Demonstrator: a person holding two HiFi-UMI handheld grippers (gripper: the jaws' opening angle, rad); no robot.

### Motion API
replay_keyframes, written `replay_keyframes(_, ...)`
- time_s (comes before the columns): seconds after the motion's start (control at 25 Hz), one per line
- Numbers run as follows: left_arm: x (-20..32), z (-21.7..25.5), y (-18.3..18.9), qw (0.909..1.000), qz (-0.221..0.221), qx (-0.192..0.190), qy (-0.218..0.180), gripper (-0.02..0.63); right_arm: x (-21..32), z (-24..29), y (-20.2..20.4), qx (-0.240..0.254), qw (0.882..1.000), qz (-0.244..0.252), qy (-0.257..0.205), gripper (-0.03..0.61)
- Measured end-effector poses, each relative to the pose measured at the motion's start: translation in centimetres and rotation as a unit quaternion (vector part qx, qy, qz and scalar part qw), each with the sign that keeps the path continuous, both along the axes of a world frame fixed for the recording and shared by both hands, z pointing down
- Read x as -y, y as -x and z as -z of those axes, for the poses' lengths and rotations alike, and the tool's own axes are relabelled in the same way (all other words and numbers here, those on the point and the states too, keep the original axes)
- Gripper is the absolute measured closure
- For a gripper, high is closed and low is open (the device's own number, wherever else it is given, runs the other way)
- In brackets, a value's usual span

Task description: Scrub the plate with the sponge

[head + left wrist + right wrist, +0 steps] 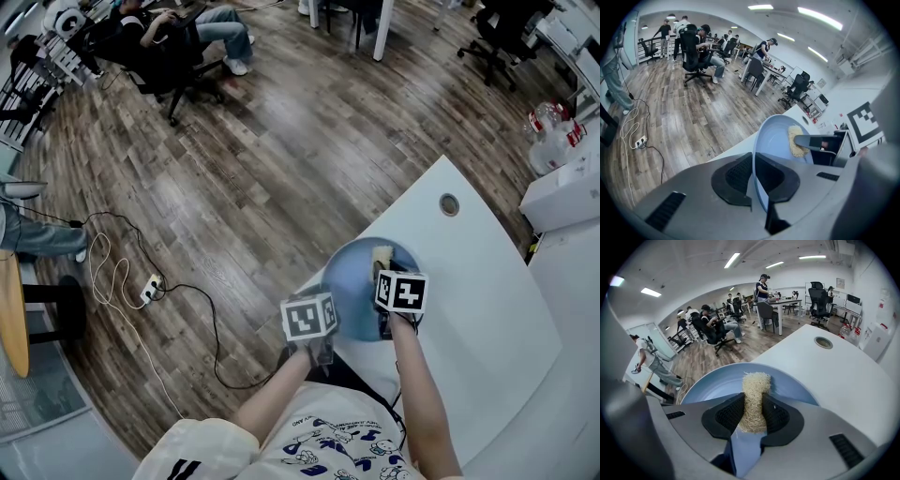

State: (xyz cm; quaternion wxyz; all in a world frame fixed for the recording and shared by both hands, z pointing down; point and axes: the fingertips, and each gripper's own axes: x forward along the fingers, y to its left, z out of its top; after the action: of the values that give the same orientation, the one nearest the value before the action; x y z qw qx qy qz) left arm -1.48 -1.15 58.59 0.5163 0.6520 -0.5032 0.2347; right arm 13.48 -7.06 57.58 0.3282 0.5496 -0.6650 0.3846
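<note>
Right tongs [752,404] were clamped on sponge [755,383], pale fibrous pad sticking out past tips over middle of blue plate [712,380]. Left tongs [753,176] were closed on plate's near rim, steadying it. Plate sat at corner of white surface [839,376], close to edge. Good scrub likely needed sponge pressed flat, overlapping strokes, firm rim hold, tong tips kept off plate.

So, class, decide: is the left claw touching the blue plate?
Touching. The left gripper view shows the left claw shut on the plate, the plate's rim pinched from both sides with no gap.
</note>
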Motion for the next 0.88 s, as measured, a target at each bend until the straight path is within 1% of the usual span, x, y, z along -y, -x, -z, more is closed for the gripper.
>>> replay_keyframes(0.28, -0.2, -0.2, 0.3, 1.0, 0.003, -0.001, -0.001, 0.589, -0.8, -0.1, -1.1, -0.015, 1.0, -0.013, 0.006, 0.462)
replay_keyframes(0.52, -0.3, -0.2, 0.2, 1.0, 0.006, -0.002, -0.002, 0.589, -2.0, -0.2, -2.9, -0.027, 0.999, -0.029, 0.019, 0.462)
replay_keyframes(0.88, -0.1, 0.0, 0.1, 0.9999, 0.014, -0.009, -0.004, 0.589, -3.2, -0.1, -4.2, -0.051, 0.997, -0.029, 0.042, 0.462)
